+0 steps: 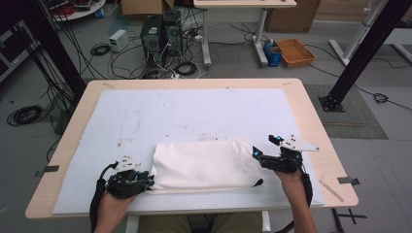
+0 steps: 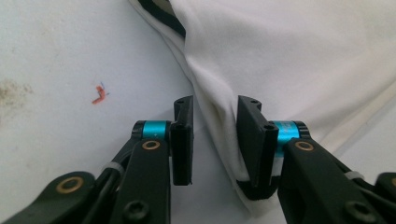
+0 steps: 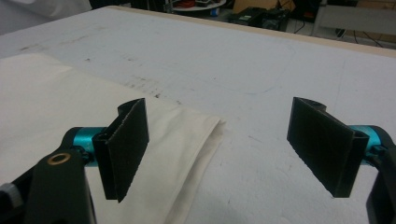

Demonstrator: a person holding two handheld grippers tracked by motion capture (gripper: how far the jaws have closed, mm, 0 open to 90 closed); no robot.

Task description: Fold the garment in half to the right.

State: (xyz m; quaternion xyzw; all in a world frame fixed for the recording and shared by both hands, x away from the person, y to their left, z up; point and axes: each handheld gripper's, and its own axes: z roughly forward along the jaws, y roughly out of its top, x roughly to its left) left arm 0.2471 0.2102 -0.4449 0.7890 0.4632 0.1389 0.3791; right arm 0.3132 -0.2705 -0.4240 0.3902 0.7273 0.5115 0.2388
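No readable text, label or number is showing anywhere. The small red mark on the white sheet is spelling nothing legible.

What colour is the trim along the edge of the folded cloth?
Black, on the white cloth; the trim shows best in the left gripper view.

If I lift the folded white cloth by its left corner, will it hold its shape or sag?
The folded white fabric cloth will probably sag: in the left gripper view it already drapes in soft creases between the jaws of the left gripper. Its stacked layers, seen by the right gripper, look loose, so they may slide apart. It seems light, likely dragging across the white table cover when pulled.
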